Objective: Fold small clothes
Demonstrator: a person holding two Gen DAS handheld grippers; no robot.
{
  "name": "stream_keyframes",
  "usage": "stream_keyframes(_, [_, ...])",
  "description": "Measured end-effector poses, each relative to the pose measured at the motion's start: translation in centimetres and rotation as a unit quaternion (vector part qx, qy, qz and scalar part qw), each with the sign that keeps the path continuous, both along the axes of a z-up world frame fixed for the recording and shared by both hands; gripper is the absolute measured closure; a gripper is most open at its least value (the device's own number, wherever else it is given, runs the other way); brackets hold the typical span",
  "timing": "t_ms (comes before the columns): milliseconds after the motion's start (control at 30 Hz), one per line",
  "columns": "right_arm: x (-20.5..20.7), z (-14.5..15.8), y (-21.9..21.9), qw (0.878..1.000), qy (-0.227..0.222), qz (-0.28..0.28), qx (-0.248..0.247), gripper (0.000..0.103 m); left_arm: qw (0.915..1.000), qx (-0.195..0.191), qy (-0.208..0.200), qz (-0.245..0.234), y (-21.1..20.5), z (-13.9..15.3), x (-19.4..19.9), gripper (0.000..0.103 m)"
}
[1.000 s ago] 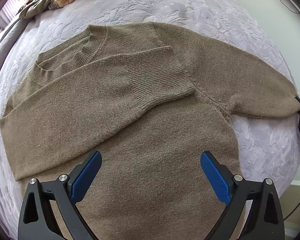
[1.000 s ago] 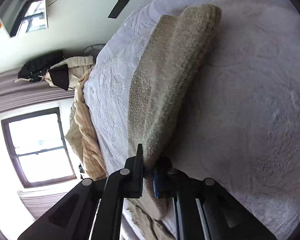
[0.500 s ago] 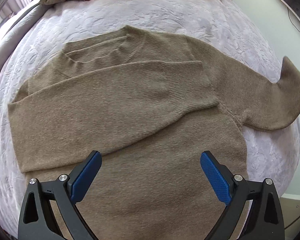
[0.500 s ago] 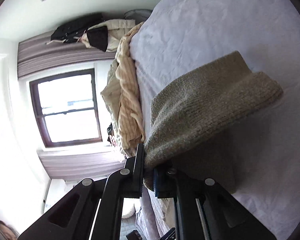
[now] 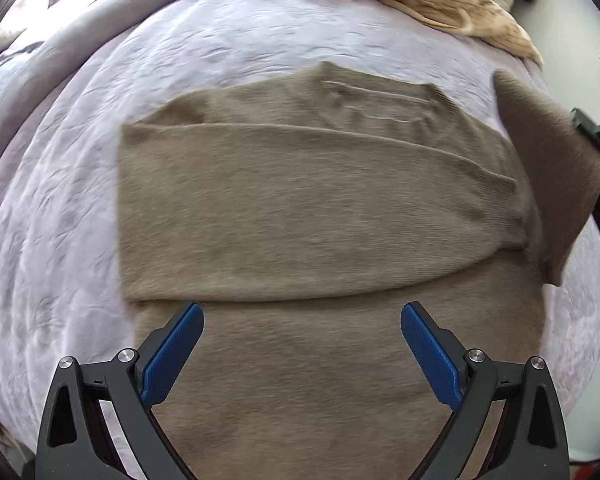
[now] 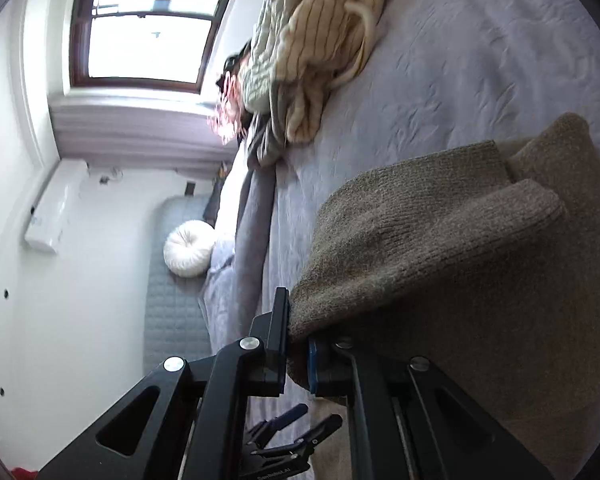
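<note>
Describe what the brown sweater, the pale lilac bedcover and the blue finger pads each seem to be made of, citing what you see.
Brown knitted sweater: probably wool or a wool blend; fuzzy matte surface, ribbed cuff.
Pale lilac bedcover: woven cloth, matte, with a crinkled embossed pattern.
Blue pads on the left gripper fingers: likely rubber or plastic; fine gridded texture.

Only one piece of writing shows. In the right wrist view, at the bottom edge, a short line of pale letters is printed on the black body of the left gripper [image 6: 316,416]. The letters are very small and soft. The line seems to end in ".AI", and the word before it may be a brand name with "Robot" in it, but I cannot read it surely. On the white wall unit [image 6: 54,208] there is a small blue mark, too small to read. The left wrist view shows no text.
</note>
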State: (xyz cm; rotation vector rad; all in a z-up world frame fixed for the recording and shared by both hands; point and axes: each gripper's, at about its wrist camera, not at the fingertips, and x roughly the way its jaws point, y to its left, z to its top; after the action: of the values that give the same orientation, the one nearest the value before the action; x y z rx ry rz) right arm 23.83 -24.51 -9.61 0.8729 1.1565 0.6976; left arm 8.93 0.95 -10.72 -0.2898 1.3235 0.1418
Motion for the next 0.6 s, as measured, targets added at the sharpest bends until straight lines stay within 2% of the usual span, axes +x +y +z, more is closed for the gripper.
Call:
stream_keyframes(133, [-0.6, -3.7, 5.9, 0.993, 0.021, 0.072, -0.086, 0.092, 0.9995, -0.001, 0.009, 0.030, 3.1, -0.6, -1.5, 0.004])
stream_keyframes(233, [-1.3, -7.0, 8.2, 0.981, 0.064, 0.094, -0.155, 0.090, 0.9990, -0.004, 0.012, 0.042, 4.8, -1.0, -2.7, 0.004])
stream_keyframes(267, [-1.4, -7.8, 8.3, 0.978, 0.084, 0.089, -0.170, 0.086, 0.9989, -0.004, 0.012, 0.044, 5.3, -1.1, -3.1, 0.004])
stream_keyframes(300, [-1.5, -8.2, 8.0, 0.977, 0.097, 0.079, -0.171, 0.068, 0.9989, -0.004, 0.012, 0.046, 5.8, -1.1, -3.4, 0.004])
stream_keyframes(333, [-1.4, -8.3, 7.5, 0.979, 0.107, 0.061, -0.161, 0.059, 0.9988, -0.005, 0.010, 0.048, 6.3, -0.8, -4.1, 0.004])
stream_keyframes(367, [-1.5, -8.2, 6.8, 0.983, 0.112, 0.040, -0.143, 0.045, 0.9987, -0.006, 0.009, 0.050, 6.7, -0.6, -4.5, 0.004])
stream_keyframes(400, [-1.9, -7.8, 5.8, 0.986, 0.113, 0.016, -0.123, 0.045, 0.9985, -0.008, 0.007, 0.053, 7.2, -0.5, -4.9, 0.004])
stream_keyframes(467, [-1.6, -7.2, 4.0, 0.988, 0.111, -0.040, -0.096, 0.045, 0.9982, -0.010, 0.004, 0.058, 8.2, -0.3, -5.5, 0.004])
stream_keyframes(533, [-0.7, -6.8, 3.3, 0.987, 0.113, -0.072, -0.087, 0.057, 0.9980, -0.010, 0.001, 0.063, 9.1, -0.1, -6.1, 0.004])
stream_keyframes(567, [-0.3, -6.6, 3.6, 0.987, 0.112, -0.074, -0.092, 0.081, 0.9978, -0.009, -0.001, 0.066, 9.7, 0.0, -6.5, 0.004])
stream_keyframes(600, [0.4, -6.2, 4.5, 0.987, 0.102, -0.063, -0.109, 0.093, 0.9976, -0.008, -0.002, 0.069, 10.0, 0.2, -6.8, 0.004])
